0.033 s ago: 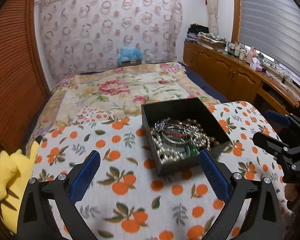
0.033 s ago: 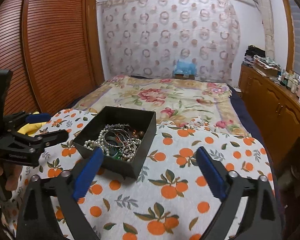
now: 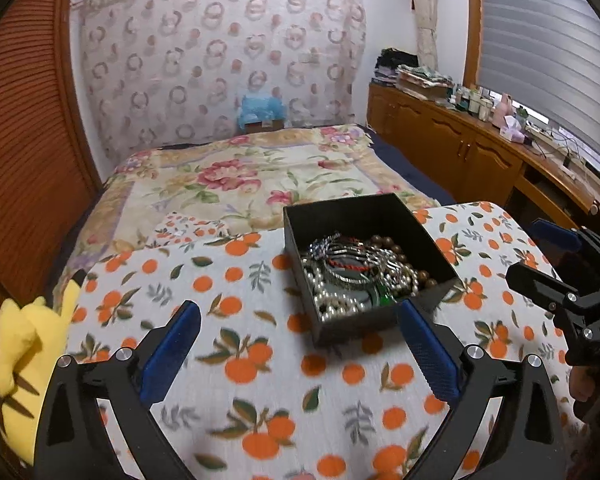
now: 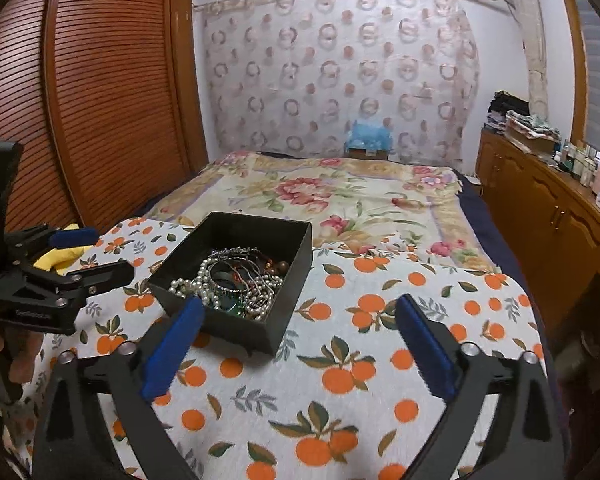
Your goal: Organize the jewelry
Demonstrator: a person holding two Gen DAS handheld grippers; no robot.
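**Black box of tangled jewelry waiting, both tongs spread and empty**

Black and open-topped, the box (image 3: 364, 264) is sitting on the orange-print cloth (image 3: 260, 360), with the jewelry (image 3: 360, 276) heaped inside: pearl strands, silver bangles, brown beads, a red cord and something green. Nothing is lying sorted on the cloth yet, so the work looks to be at its start.

The left gripper (image 3: 300, 352) is hovering just short of the box, jaws spread wide and holding nothing; its right finger is overlapping the box's near corner in its own view. The right gripper (image 4: 300, 344) is equally wide open and empty, with its left finger in front of the box's near edge and bare cloth between its tips.

A good first pick is probably 1 piece lying on top, such as a bangle, gripped on its rim and lifted slowly, since the strands are crossing one another and may drag neighbours out. The other gripper could be steadying the box wall, as the box looks light and the cloth soft.

Around the work, a yellow plush (image 3: 24, 344) is lying at the cloth's left edge, the floral bedspread (image 3: 252, 176) is stretching behind, and the 2 grippers are sitting close together, so they could collide over the box.
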